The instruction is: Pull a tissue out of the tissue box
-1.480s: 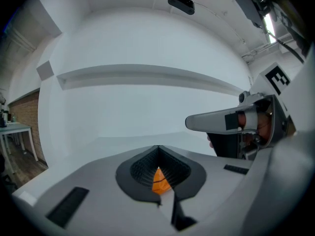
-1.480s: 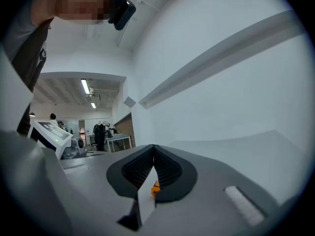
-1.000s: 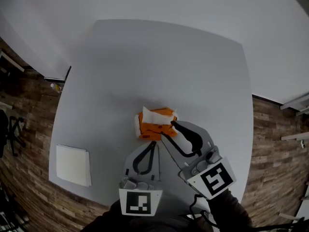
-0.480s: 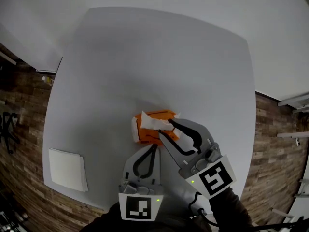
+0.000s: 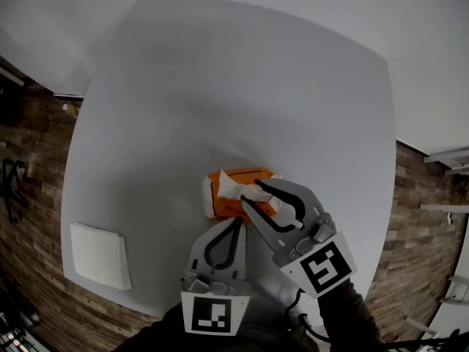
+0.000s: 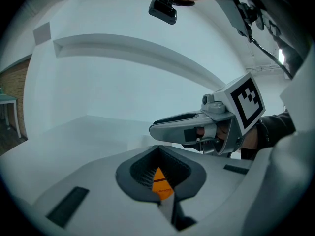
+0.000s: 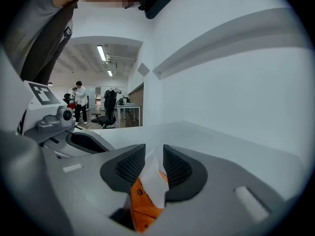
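Observation:
An orange tissue box [image 5: 229, 200] lies on the grey table [image 5: 242, 86], with a white tissue [image 5: 238, 188] standing up out of its top. My right gripper [image 5: 253, 194] is open, one jaw on each side of that tissue. In the right gripper view the tissue [image 7: 155, 178] rises between the ribbed pads [image 7: 132, 165] of the right gripper [image 7: 153, 156], with a gap left, above the box [image 7: 143, 210]. My left gripper [image 5: 235, 221] is shut, its tip at the box's near edge. The left gripper [image 6: 159, 151] shows a sliver of the box [image 6: 161, 185] through its jaws.
A white stack of folded paper [image 5: 99, 255] lies near the table's front left edge. Wooden floor [image 5: 33, 167] surrounds the table. In the right gripper view, people [image 7: 78, 101] and office chairs stand far off in the room behind.
Both grippers have come down and closer to the box. The right jaws now reach further around the upright tissue. The left gripper's tip has closed in on the box's near edge.

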The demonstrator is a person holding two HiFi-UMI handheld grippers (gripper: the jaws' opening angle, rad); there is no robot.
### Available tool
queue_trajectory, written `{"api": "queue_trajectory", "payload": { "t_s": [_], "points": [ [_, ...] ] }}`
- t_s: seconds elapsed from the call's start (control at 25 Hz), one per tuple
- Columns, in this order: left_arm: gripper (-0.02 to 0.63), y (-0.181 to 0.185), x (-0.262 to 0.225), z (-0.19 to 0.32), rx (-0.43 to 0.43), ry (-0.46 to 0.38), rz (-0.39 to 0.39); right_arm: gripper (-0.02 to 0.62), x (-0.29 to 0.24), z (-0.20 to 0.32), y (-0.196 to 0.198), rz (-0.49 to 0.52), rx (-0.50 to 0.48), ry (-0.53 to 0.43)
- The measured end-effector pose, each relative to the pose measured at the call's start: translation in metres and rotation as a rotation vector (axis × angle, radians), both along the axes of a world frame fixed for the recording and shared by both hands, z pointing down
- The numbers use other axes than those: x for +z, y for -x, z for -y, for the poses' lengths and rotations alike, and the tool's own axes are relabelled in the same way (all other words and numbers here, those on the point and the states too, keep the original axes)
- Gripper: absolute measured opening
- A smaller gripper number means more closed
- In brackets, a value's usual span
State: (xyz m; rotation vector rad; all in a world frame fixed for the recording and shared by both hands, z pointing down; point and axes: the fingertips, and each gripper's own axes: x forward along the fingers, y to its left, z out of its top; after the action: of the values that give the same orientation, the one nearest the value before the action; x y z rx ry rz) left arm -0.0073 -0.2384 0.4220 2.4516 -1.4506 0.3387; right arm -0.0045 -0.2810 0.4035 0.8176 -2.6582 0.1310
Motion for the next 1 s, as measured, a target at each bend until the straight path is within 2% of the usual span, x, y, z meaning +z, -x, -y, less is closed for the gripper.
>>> {"api": "queue_trajectory", "payload": {
  "t_s": [0.28,0.56,0.84,1.0],
  "points": [
    [0.000,0.000,0.009,0.003,0.007,0.020,0.005,0.107,0.020,-0.001,0.000,-0.039,-0.012,0.027],
    [0.000,0.000,0.012,0.004,0.001,0.024,-0.010,0.020,0.028,0.001,-0.001,-0.096,0.007,-0.005],
    [0.000,-0.002,0.016,0.005,-0.001,0.025,-0.005,0.002,0.020,-0.002,0.002,-0.057,0.004,0.003],
    [0.000,-0.004,0.027,0.008,-0.018,0.057,-0.047,0.002,0.015,-0.003,0.000,-0.038,0.014,0.013]
  ]
}}
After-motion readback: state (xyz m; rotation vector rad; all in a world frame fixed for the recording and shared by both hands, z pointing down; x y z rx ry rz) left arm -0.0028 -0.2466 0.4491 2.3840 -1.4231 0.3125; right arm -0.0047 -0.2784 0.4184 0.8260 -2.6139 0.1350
